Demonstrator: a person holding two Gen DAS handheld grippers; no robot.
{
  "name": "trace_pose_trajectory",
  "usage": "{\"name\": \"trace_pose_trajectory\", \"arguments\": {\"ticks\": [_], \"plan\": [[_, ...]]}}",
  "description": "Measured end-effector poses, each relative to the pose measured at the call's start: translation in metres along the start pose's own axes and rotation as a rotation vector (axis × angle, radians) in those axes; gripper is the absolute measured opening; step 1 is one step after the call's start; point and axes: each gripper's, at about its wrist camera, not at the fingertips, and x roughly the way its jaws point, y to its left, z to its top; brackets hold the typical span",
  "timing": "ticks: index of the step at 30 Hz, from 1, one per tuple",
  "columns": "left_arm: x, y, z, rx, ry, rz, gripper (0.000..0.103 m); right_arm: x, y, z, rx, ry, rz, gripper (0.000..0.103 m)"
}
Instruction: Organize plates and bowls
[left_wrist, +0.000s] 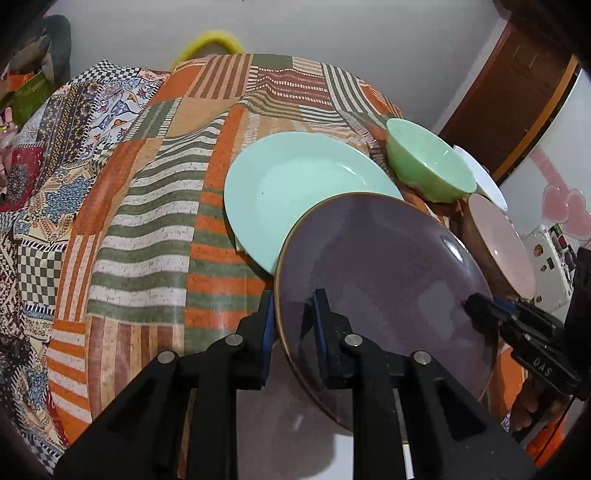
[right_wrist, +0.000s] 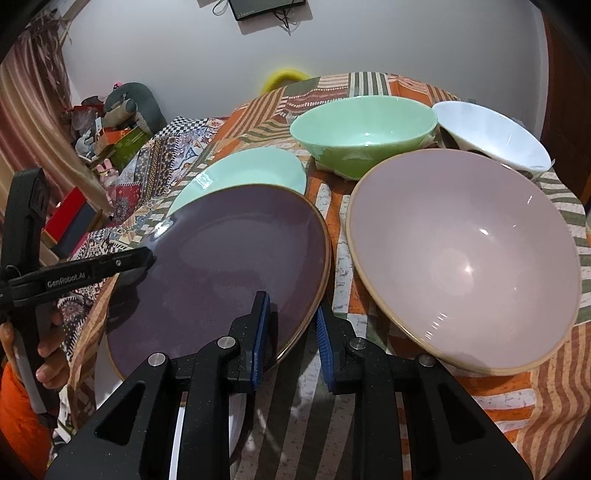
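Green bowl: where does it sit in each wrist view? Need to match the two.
Left wrist: the glossy green ceramic bowl sits upper right, behind the round dark purple plate.
Right wrist: the same bowl sits top centre, left of the white bowl.
Shared landmark: the pale mint plate lying flat just left of the bowl.

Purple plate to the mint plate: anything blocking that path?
Nothing visible. Both grippers, left and right, clamp the purple plate at its rim, its far edge already overlapping the bare mint plate. The green bowl and pink bowl sit off to the right.
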Motion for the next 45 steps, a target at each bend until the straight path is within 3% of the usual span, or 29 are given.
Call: {"name": "trace_pose_trajectory", "arguments": {"ticks": [25,33,45], "plan": [[-0.115,-0.073,-0.050,0.052,-0.129,-0.029,0.019,-0.086,0.006,-0.009,-0.040,-0.127,-0.004,0.022],[-0.131,-0.108,-0.071,0.091,-0.123,-0.044,0.019,-0.111,-0.004,-0.023,-0.029,-0.151,-0.025,0.022],[-0.115,-0.154,-0.096,0.147,-0.041,-0.080,0.019,-0.132,-0.038,-0.056,0.013,-0.149,-0.076,0.022]]}}
